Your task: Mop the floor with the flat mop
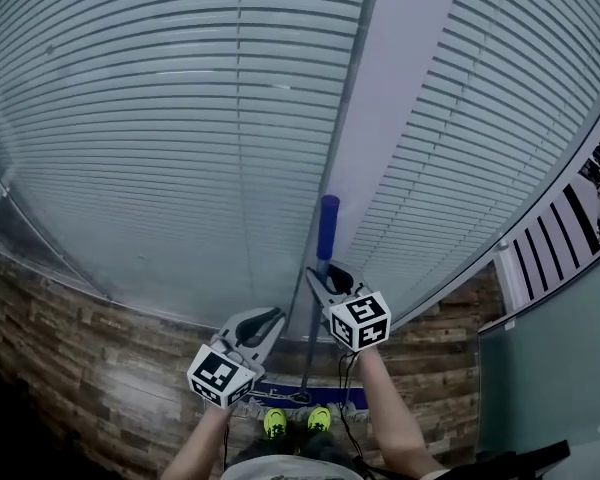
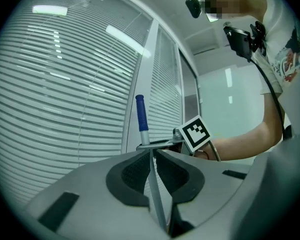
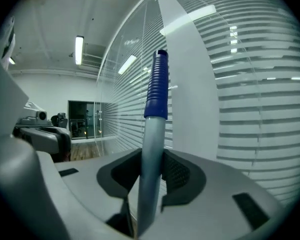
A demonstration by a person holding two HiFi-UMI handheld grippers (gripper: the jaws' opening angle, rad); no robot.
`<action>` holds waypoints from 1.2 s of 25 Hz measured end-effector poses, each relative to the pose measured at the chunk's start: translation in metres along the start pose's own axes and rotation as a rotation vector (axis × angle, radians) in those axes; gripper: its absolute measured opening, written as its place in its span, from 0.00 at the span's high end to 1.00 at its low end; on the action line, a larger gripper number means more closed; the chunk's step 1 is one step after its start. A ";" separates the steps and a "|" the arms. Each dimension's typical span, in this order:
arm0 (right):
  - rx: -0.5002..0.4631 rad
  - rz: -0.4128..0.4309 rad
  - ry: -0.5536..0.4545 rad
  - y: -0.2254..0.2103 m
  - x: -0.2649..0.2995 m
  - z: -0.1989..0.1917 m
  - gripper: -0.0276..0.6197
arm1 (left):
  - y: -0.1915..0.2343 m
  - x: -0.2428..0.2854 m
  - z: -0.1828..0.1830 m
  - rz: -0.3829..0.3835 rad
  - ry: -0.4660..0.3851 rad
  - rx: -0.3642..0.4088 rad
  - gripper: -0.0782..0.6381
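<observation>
**Three cameras, one shared handle**

The head view looks steeply down from above onto the left gripper (image 1: 277, 315) and right gripper (image 1: 326, 272), with the blinds (image 1: 160, 118) on the far side. The left gripper view sits close behind its own jaws and faces rightward past the mop handle (image 2: 141, 115) to the right gripper's marker cube (image 2: 196, 132). The right gripper view rides just behind its jaws, the handle (image 3: 156, 94) very near at centre, blinds (image 3: 260, 84) to its right. All three views share the mop handle (image 1: 327, 228) and the blinds (image 2: 65, 84).
</observation>
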State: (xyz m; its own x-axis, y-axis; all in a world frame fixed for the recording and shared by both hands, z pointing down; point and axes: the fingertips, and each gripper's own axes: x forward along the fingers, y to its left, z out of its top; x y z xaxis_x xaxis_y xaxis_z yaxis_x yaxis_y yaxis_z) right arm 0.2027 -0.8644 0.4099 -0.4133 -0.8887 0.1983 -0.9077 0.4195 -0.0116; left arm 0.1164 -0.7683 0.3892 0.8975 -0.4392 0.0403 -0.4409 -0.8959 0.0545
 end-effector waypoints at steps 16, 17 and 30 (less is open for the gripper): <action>-0.026 0.104 -0.096 0.097 -0.138 0.003 0.77 | -0.113 -0.004 0.126 -0.124 -0.249 0.232 0.59; -0.031 0.116 -0.102 0.105 -0.152 0.001 0.77 | -0.126 -0.005 0.128 -0.130 -0.249 0.251 0.59; -0.090 0.241 -0.144 0.204 -0.349 -0.054 0.78 | -0.352 -0.060 0.104 -0.154 -0.245 0.395 0.57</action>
State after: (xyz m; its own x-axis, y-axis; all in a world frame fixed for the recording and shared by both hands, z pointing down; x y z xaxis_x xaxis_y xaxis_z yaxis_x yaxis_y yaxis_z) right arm 0.1659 -0.4583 0.3914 -0.6284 -0.7757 0.0595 -0.7744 0.6309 0.0470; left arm 0.2188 -0.4336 0.2642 0.9492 -0.2603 -0.1768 -0.3073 -0.8875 -0.3434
